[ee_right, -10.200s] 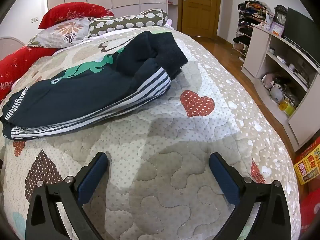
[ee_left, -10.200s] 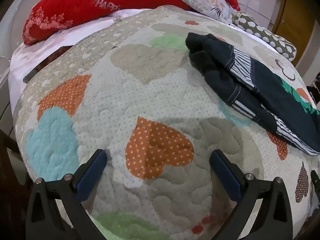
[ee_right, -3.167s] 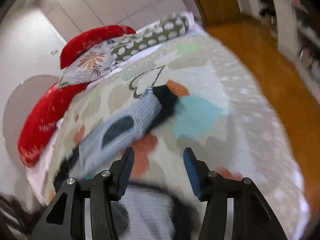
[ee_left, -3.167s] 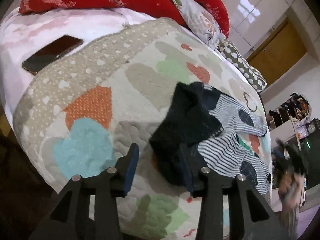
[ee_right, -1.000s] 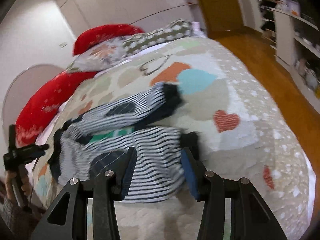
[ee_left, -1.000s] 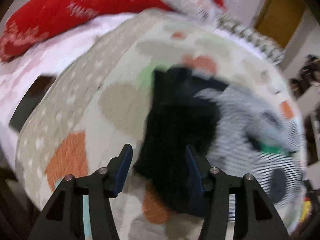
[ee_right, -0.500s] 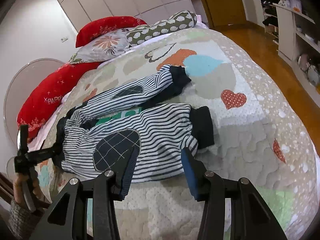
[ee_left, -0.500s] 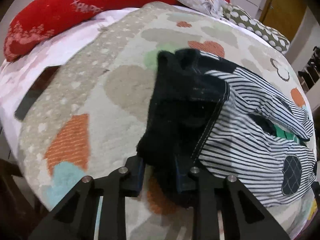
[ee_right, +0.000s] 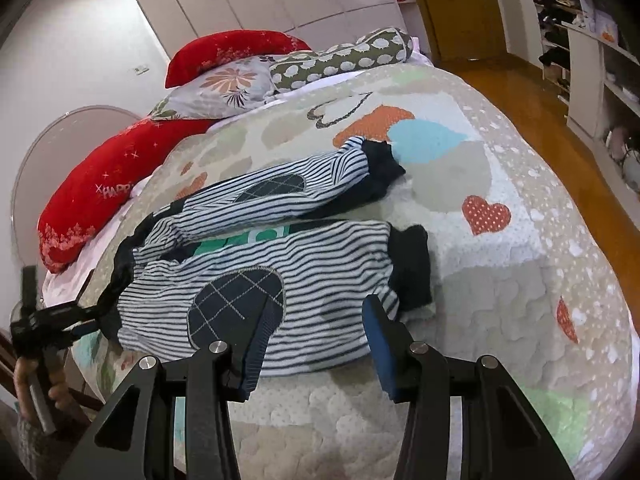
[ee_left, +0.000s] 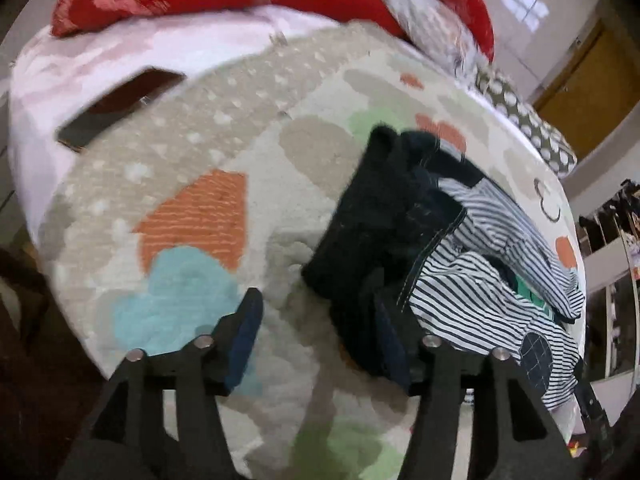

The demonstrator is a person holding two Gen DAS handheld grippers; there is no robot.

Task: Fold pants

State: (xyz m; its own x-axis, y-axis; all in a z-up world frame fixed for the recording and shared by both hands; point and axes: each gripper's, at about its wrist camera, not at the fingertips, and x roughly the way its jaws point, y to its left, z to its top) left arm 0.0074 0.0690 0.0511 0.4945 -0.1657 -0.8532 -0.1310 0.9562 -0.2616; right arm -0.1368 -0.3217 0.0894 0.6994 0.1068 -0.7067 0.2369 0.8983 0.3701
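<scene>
Pants, navy-and-white striped cotton with dark checked knee patches [ee_right: 256, 264], lie spread lengthwise across the heart-patterned quilted bed cover [ee_right: 500, 280], legs parted, dark cuffs toward the right side, dark waistband at the left edge of the bed. Left gripper [ee_left: 316, 328] sits at the waistband with jaws released; the right jaw touches the dark fabric, nothing clamped. Right gripper [ee_right: 316, 340] hovers at the near leg's lower edge, jaws parted, gripping nothing. Open quilt lies right of the cuffs and along the near edge. Beyond: long red pillow [ee_right: 100, 196], dark phone [ee_left: 116, 108] on the pink sheet [ee_left: 192, 48].
</scene>
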